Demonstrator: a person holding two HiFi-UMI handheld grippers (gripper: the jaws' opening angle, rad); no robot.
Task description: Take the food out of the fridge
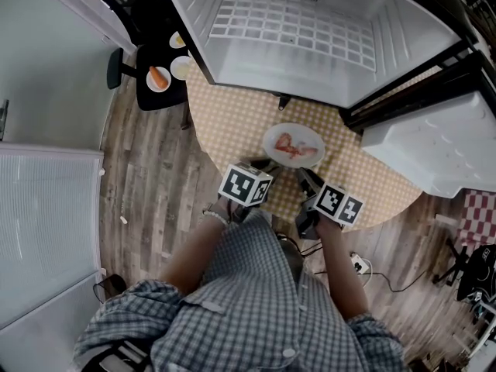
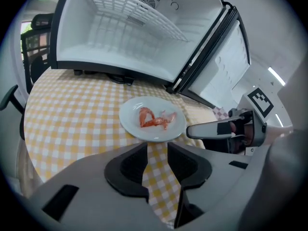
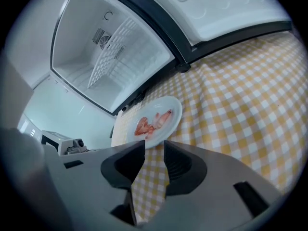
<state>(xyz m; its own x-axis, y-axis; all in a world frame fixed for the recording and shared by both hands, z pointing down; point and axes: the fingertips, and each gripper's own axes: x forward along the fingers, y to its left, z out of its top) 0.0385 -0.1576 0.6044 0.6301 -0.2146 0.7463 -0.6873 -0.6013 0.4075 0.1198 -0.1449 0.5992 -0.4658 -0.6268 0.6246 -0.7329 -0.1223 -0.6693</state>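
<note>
Left gripper (image 2: 157, 153) and right gripper (image 3: 154, 150) both stand open, holding nothing — only tablecloth (image 2: 72, 114) shows between the jaws. The food (image 2: 151, 119) lies on its plate (image 2: 130, 122) just ahead, outside the bare fridge (image 2: 120, 37) — delivered, I judge, so nothing needs gripping.

One fridge (image 1: 256, 72) stands open, with one wire shelf (image 1: 294, 29) inside. One round tabletop (image 1: 232, 115) carries one white plate (image 1: 294, 163), and on it lies one small heap of pinkish-red food (image 1: 291, 146). Two tools show, the left tool (image 2: 156, 150) and the right tool (image 3: 154, 153), with two marker cubes (image 1: 246, 184), one on each. Three small dishes (image 1: 183, 67) sit on one black chair (image 1: 159, 98).
</note>
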